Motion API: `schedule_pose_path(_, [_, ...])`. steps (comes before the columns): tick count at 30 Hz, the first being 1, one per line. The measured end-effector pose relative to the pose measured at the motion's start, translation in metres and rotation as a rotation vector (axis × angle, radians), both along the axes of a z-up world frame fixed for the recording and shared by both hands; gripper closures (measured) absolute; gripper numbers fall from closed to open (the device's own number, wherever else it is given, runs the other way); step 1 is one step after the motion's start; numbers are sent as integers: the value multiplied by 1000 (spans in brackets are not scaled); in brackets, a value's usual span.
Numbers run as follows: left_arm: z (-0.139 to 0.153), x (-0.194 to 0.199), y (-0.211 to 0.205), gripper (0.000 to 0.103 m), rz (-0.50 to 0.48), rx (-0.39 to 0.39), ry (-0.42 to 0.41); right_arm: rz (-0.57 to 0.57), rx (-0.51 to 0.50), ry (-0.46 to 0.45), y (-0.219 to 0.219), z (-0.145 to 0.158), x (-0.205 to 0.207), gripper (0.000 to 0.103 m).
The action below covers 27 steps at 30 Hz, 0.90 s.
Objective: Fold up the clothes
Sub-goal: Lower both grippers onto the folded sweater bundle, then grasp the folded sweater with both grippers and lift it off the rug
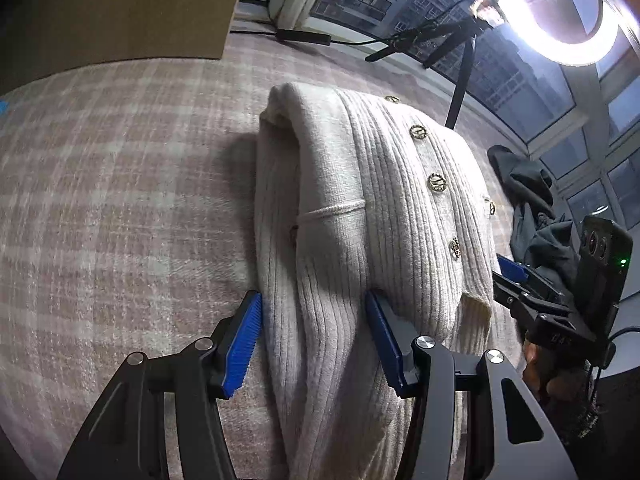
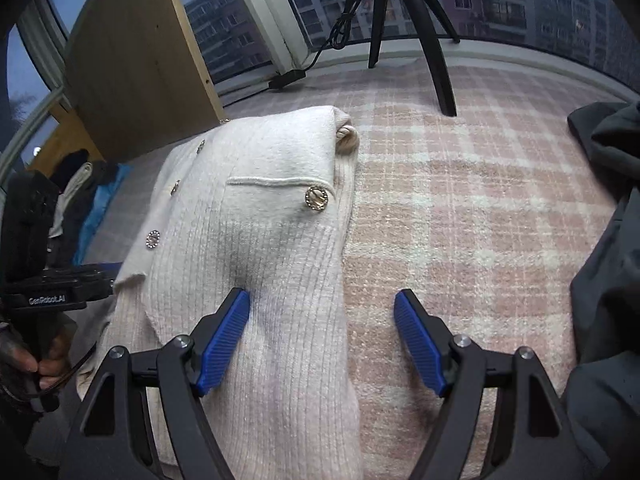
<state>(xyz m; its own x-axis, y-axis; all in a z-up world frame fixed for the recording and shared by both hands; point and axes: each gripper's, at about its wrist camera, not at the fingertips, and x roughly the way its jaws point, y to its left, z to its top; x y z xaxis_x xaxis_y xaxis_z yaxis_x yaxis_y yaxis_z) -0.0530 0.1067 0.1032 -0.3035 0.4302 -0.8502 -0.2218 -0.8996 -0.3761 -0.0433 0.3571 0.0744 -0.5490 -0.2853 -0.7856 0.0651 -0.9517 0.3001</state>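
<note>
Left gripper (image 1: 312, 320): we see jaws apart, straddling a cardigan fold, lower centre; whether the pads press we cannot tell.
Right gripper (image 2: 322, 320): jaws apart, over the cardigan's right edge, nothing pinched.
Cardigan (image 1: 360, 200): folded narrow on the checked blanket (image 1: 120, 160), mid-frame.
Risk: we judge uneven grips could drag the fold crooked; buttons (image 2: 317, 199) may snag.
Far: tripod (image 2: 400, 20), upper frame.

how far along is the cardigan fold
Done: the cream cardigan lies with both sides folded in, buttons up, on the checked blanket. In hand: left gripper and right gripper straddle its near edges, jaws open. Left: the lengthwise fold, and the dark garment.
</note>
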Motion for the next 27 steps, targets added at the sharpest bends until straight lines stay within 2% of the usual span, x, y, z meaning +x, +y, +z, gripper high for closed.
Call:
schedule_pose_path(3, [1, -2, 5, 58, -9, -2, -3, -8, -12, -14, -2, 1, -1, 30])
schedule_pose_path(5, [2, -2, 7, 60, -12, -5, -9, 0, -35, -27, -4, 1, -3, 43])
schedule_pose_path(7, [3, -4, 9, 61, -14, -13, -15, 14, -67, -43, -9, 0, -5, 50])
schedule_pose_path(11, [7, -3, 24, 70, -47, -55, 1, 38, -49, -50, -17, 2, -7, 57])
schedule_pose_path(20, [9, -3, 41, 78, -71, -87, 10, 51, -56, -46, -19, 1, -6, 57])
schedule_pose_path(27, [8, -8, 35, 77, -42, -56, -18, 47, -76, -34, -16, 2, -1, 56])
